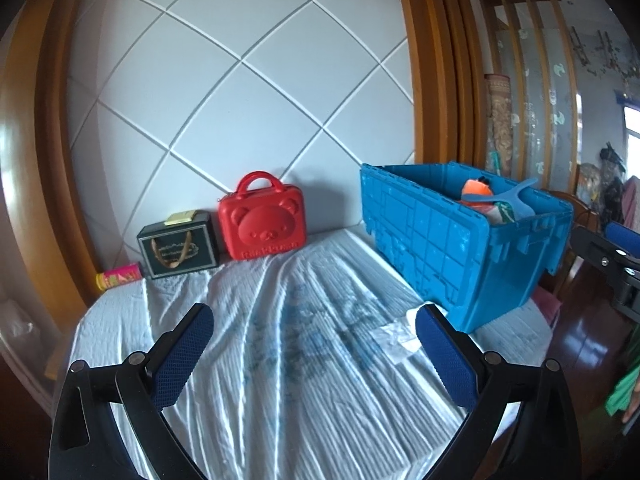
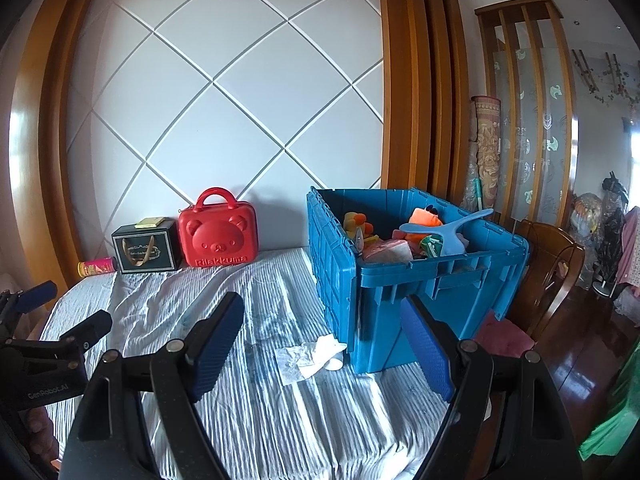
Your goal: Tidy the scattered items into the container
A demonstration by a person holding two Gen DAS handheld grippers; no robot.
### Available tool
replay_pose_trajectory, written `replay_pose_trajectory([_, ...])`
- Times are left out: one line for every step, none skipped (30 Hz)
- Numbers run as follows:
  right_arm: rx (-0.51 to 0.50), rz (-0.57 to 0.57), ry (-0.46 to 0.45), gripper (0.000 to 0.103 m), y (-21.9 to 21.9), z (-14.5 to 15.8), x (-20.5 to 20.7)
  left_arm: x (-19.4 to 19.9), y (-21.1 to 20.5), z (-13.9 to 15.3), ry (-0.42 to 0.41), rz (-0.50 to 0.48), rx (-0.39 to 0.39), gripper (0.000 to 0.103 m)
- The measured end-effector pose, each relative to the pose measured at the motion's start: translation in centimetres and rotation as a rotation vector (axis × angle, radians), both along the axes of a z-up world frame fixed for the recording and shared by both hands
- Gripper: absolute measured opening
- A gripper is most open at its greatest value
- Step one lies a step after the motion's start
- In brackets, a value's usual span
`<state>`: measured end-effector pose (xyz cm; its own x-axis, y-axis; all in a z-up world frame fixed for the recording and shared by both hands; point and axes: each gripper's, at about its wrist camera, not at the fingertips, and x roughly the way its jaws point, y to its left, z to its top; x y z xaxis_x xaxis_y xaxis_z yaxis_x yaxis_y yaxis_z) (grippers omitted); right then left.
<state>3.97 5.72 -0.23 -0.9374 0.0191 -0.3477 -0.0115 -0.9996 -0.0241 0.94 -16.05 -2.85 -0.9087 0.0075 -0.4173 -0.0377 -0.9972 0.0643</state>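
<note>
From the left wrist view, the left tongs (image 1: 314, 354) stand wide apart with nothing between their blue pads, hovering over a bed (image 1: 280, 360) covered in a rumpled white and blue striped sheet. The blue crate (image 1: 460, 248) sits on the right side of the bed, its lid flap hanging open on the left, with an orange plush (image 1: 476, 189) and a blue hanger-like piece (image 1: 516, 196) poking above its rim. A crumpled white tissue (image 1: 394, 336) lies on the sheet just beside the crate's near corner. At the far edge, against the padded headboard, stand a red bear case (image 1: 262, 224), a dark gift box (image 1: 178, 250) to its left, and a pink and yellow tube (image 1: 119, 276) lying at far left. The right tongs (image 1: 612, 264) show at the right edge.

From the right wrist view, the right tongs (image 2: 322, 344) are also spread wide and empty, near the crate (image 2: 400, 300). The crate holds a yellow plush (image 2: 354, 222), the orange plush (image 2: 426, 216) and other items. The tissue (image 2: 308, 358) rests touching the crate's near left corner. The left tongs (image 2: 60, 312) appear at lower left, over the bed's left side
</note>
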Motion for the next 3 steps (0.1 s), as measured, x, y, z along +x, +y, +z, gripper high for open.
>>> replay_pose_trajectory([0.0, 0.0, -0.002, 0.08, 0.03, -0.07, -0.08, -0.07, -0.06, 0.01, 0.003, 0.017, -0.005, 0.102])
replay_pose_trajectory([0.001, 0.0, -0.005, 0.08, 0.06, -0.13, -0.17, -0.12, -0.28, 0.07, 0.004, 0.027, 0.001, 0.102])
replay_pose_trajectory([0.0, -0.001, -0.006, 0.08, 0.11, -0.19, -0.24, -0.17, -0.49, 0.14, 0.004, 0.037, 0.006, 0.102])
